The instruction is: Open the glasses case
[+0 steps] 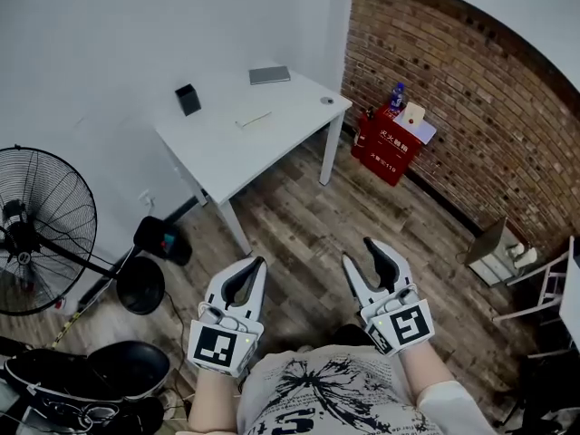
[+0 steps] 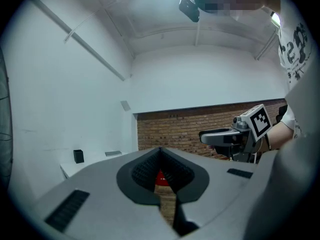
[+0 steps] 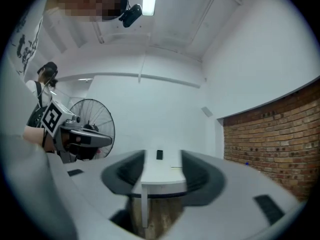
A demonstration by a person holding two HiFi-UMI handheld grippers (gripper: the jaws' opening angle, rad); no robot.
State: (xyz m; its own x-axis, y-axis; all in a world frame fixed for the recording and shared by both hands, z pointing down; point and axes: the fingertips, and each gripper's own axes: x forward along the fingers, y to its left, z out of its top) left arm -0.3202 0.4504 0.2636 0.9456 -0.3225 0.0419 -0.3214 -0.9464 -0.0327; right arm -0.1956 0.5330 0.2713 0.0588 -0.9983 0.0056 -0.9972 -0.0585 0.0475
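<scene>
L tool shut, R tool ajar, both level

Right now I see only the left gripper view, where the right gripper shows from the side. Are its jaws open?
Observer: Yes, the right gripper is open; its own view shows the white table through the gap, nothing held.
Operator: Behind the left gripper I see something red. What is it?
Observer: A red box against the brick wall, with a blue bottle on top.
Operator: On the table I see a black box and a grey flat thing. Anything more?
Observer: A flat white item lies near the middle of the table.
</scene>
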